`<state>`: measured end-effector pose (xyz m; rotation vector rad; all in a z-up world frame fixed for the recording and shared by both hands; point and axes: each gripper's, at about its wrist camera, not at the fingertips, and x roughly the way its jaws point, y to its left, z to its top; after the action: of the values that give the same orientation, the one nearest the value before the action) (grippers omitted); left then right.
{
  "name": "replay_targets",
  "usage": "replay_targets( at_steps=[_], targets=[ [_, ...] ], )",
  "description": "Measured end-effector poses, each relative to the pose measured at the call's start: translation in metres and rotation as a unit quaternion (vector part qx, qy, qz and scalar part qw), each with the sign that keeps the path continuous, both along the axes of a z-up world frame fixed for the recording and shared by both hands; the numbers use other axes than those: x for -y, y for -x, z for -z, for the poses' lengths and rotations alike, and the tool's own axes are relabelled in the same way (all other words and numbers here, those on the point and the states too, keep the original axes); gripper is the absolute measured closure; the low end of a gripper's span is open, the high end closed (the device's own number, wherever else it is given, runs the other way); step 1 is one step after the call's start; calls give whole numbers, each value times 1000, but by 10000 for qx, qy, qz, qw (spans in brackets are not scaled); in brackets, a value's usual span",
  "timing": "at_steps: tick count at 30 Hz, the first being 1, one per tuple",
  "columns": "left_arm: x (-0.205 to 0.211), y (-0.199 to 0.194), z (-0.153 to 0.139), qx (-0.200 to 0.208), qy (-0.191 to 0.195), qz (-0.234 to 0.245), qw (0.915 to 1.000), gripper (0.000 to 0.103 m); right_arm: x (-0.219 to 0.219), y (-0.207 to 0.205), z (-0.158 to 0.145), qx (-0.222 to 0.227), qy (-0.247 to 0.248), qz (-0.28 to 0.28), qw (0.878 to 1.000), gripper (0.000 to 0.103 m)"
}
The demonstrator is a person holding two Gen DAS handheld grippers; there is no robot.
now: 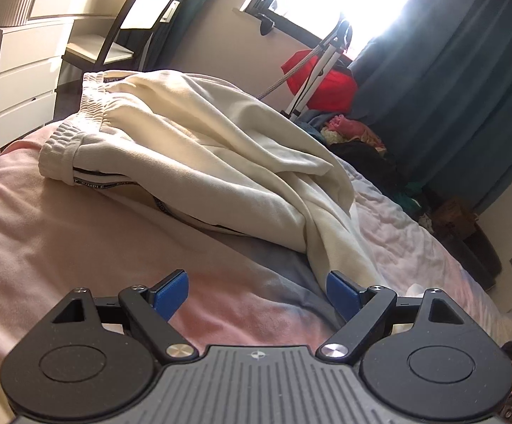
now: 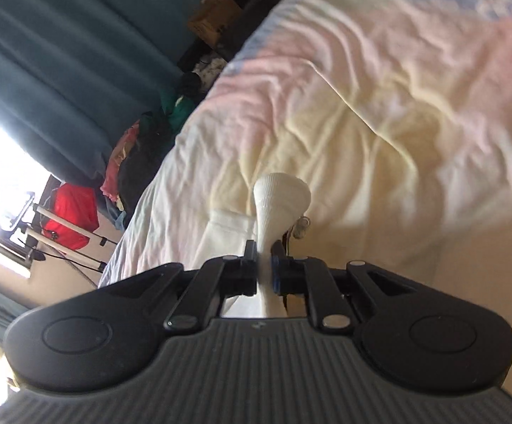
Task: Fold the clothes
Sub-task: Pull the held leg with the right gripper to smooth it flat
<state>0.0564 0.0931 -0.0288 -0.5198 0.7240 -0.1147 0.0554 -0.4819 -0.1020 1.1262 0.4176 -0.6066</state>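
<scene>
A: Entry: where do the trousers [image 1: 199,162] lie?

B: Cream jogging trousers, bunched on the bed [image 1: 44,233], waistband toward the drawers [image 1: 22,81], one leg trailing down toward the left gripper [image 1: 257,291]. Not flat, so no fold is made yet, by my reading.

A: Left gripper state?

B: Fingers [image 1: 173,291] spread wide, nothing between them. It hovers low over the bedcover; the trailing leg runs just beside the right-hand blue pad. Likely placed there to take that leg or pin it, though that is a guess.

A: Right gripper [image 2: 265,272]?

B: Fingers closed tight on a white ribbed cuff [image 2: 280,194], which pokes out past the tips. Probably the trouser hem, held at its end so the leg can be drawn straight; I cannot confirm from this view that it belongs to the same garment.

A: Why so tilted?

B: The right view shows the bed slanting across the picture, blurred. The gripper seems raised and turned, cuff lifted clear of the cover.

A: Risk?

B: Soft knit; a pull from one end may drag the whole heap rather than straighten it.
</scene>
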Motion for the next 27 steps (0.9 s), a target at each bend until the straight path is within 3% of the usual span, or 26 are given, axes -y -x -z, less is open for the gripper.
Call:
replay_targets(
  at_steps=[2, 4, 5, 6, 7, 11, 14, 17, 20, 24, 27],
  targets=[
    [0, -9, -15, -465, 781, 169, 9957, 15, 4, 10, 15, 166, -840, 108, 9963, 90],
    [-6, -20, -20, -1010, 1770, 145, 9789, 15, 0, 16, 20, 528, -1217, 56, 9911, 75],
    [-10, -22, -23, -1119, 1919, 60, 9750, 15, -3, 19, 20, 675, -1278, 17, 9895, 64],
    [-14, -25, -25, -1229, 2068, -26, 9706, 15, -7, 23, 20, 733, -1295, -5, 9889, 63],
    [-18, -28, -27, -1288, 2141, -114, 9682, 15, -9, 28, 20, 762, -1348, -6, 9879, 63],
    [-40, -34, -23, -904, 1502, -505, 9832, 10, -18, 48, 32, 1044, -1592, -55, 9817, 63],
    [-72, -38, 11, -1056, 2013, -788, 9706, 10, -16, 41, 40, 754, -1681, -141, 9828, 63],
    [-105, -44, 43, -1176, 2467, -1130, 9553, 10, -12, 27, 43, 573, -1415, -237, 9880, 63],
    [-128, -51, 68, -1248, 2640, -1405, 9460, 10, -7, 9, 54, 368, -1358, -333, 9895, 63],
    [-147, -64, 93, -1133, 2909, -1457, 9388, 10, -4, -7, 55, 157, -1109, -405, 9929, 65],
    [-150, -73, 95, -908, 3086, -1438, 9359, 9, -7, 7, 38, 192, -728, -232, 9969, 64]
  ],
)
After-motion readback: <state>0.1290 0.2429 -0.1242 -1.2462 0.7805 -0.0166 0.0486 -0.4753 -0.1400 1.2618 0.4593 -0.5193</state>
